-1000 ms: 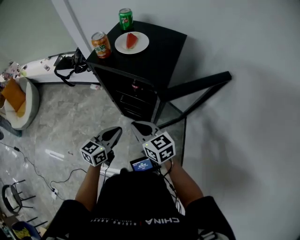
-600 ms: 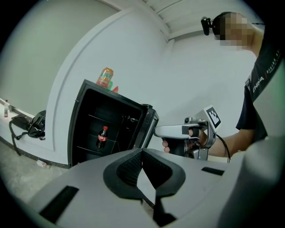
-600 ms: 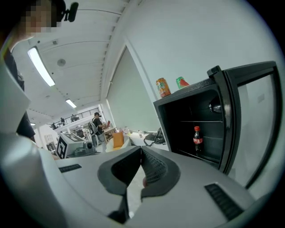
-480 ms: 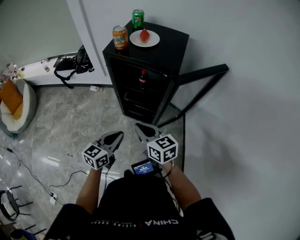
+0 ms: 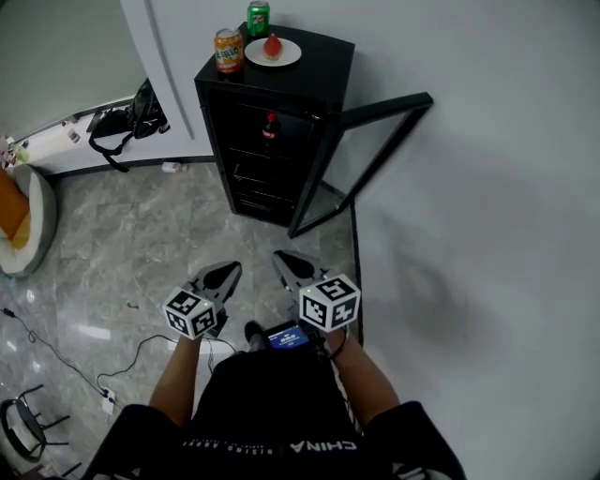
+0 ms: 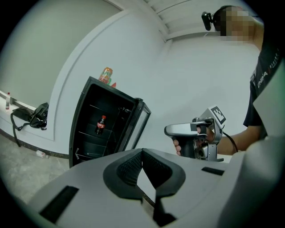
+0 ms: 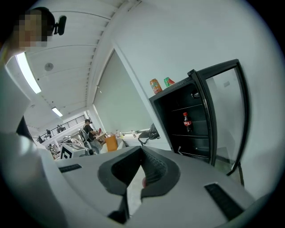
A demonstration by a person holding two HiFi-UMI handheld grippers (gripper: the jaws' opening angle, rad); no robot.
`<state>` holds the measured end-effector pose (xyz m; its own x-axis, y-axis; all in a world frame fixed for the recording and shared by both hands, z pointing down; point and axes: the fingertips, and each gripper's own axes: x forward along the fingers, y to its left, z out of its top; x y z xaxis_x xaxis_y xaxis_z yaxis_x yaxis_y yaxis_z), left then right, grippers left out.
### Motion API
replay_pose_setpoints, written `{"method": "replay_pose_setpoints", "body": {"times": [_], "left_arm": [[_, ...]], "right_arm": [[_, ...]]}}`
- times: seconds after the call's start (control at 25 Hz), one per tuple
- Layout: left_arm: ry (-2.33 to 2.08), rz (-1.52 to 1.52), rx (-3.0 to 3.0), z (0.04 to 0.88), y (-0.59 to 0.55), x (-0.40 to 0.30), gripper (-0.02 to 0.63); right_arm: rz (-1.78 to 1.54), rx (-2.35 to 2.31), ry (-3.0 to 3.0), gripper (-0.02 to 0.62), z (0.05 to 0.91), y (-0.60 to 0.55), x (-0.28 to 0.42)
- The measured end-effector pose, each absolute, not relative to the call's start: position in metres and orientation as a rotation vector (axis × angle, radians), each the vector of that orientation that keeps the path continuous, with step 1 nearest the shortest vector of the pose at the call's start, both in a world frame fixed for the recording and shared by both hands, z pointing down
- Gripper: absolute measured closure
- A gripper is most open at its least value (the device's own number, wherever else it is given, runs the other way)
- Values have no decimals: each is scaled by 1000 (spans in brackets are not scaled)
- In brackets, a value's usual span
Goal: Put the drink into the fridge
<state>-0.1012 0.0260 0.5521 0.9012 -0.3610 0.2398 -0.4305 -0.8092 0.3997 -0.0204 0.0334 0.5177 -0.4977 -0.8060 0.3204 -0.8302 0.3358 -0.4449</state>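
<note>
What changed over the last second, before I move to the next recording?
The person backed away from the black mini fridge, which now sits farther off. Nothing was grasped or released. Unchanged: left claw and right claw shut and empty, glass door open, cola bottle inside, orange can and green can on top.

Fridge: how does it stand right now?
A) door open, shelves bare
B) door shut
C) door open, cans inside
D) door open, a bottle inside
D: the fridge door is swung wide and one bottle stands inside; the cans sit on top.
</note>
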Motion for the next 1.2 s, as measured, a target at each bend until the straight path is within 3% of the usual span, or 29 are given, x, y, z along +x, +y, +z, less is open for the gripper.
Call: {"method": "replay_pose_setpoints", "body": {"times": [0.64, 1.2], "left_arm": [[-637, 212, 2620, 544, 59, -43, 595], [-802, 150, 2599, 526, 37, -44, 594]], "right_arm": [[781, 1533, -2479, 581, 520, 44, 37], [722, 1518, -2499, 581, 504, 27, 54]]}}
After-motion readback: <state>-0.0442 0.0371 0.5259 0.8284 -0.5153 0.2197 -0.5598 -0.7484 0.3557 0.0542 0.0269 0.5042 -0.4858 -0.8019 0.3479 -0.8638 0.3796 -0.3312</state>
